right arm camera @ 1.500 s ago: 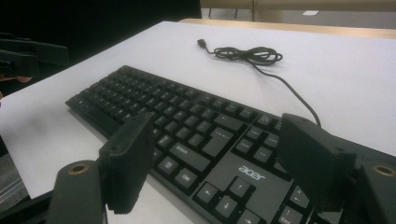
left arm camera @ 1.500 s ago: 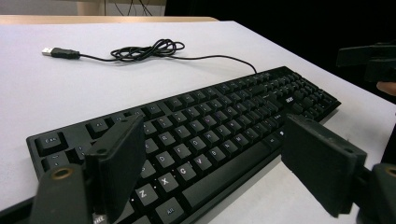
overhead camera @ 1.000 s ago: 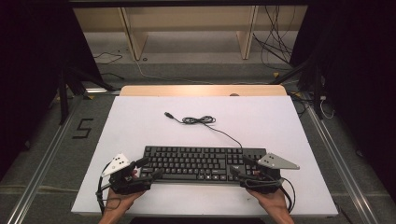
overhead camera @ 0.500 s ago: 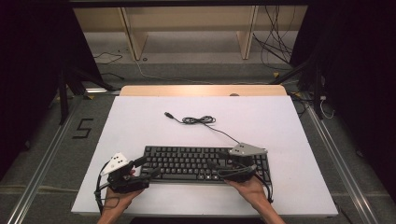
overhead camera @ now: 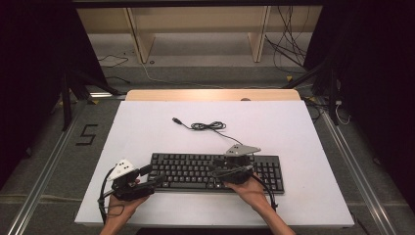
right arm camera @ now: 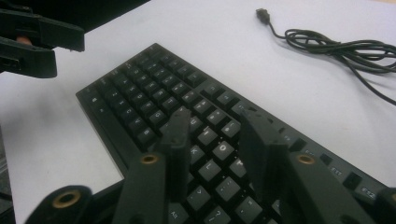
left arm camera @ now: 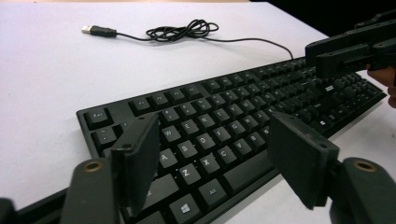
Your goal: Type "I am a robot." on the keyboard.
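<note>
High view: both grippers over the keyboard (overhead camera: pixel 195 169); left gripper (overhead camera: pixel 151 175) wide, right gripper (overhead camera: pixel 220 167) narrowing, nothing held.

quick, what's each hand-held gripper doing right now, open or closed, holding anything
Left hand-held gripper: open, jaws just closing a little over the keyboard, holding nothing.
Right hand-held gripper: open, jaws just closing partway above the keys, holding nothing.

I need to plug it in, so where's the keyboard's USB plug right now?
In the high view, the USB plug lies on the white table behind the keyboard, left of its coiled cable.
</note>
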A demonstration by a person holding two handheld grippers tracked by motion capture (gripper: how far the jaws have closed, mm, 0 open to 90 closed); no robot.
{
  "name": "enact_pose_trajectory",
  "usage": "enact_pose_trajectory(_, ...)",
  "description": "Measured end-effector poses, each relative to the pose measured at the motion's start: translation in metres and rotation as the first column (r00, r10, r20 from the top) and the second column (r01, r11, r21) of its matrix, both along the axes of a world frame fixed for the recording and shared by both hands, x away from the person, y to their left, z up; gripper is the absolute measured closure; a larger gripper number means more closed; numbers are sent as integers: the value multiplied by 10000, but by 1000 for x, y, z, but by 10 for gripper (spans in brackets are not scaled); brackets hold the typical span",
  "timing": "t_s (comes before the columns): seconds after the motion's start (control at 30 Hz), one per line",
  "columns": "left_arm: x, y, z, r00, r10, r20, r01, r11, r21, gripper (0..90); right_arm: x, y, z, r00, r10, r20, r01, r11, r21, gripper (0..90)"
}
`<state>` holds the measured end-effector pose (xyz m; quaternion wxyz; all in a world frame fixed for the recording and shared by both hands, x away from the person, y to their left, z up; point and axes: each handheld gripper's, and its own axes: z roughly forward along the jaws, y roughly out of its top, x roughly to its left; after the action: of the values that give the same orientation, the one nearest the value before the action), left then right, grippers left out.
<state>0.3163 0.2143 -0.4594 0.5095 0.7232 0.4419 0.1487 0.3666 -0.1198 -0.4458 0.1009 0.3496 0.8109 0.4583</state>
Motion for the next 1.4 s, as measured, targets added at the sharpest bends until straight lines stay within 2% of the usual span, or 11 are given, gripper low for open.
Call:
enact_pose_trajectory(0.13,1,2,-1,9998,69,-160,-68,10000,62,393,3,4,-2,9999,85,-96,-85,10000,-49,698)
enact_pose_trajectory(0.33,4,5,-3,9989,300,-365,-288,9991,319,565,9,14,-4,9995,222,-246,-226,9997,-133,793)
enact_pose_trajectory(0.53,6,10,-4,9970,666,-403,-633,9950,776,752,15,25,-9,9989,274,-385,-285,9992,-267,870)
enact_pose_trajectory(0.73,10,8,-9,9951,585,-803,-480,9908,1269,876,20,35,-14,9984,159,-537,-187,9985,-513,900)
enact_pose_trajectory(0.83,12,6,-11,9940,488,-975,-329,9868,1585,888,23,37,-15,9982,104,-599,-138,9983,-560,900)
enact_pose_trajectory(0.93,14,4,-13,9927,476,-1107,-282,9848,1712,888,25,40,-18,9980,38,-638,-84,9974,-711,900)
enact_pose_trajectory(1.13,17,4,-16,9893,472,-1382,-221,9838,1778,889,28,45,-23,9971,-52,-762,-20,9955,-943,900)
enact_pose_trajectory(1.4,19,3,-18,9874,456,-1515,-171,9827,1845,889,30,47,-27,9963,-108,-855,7,9931,-1177,900)
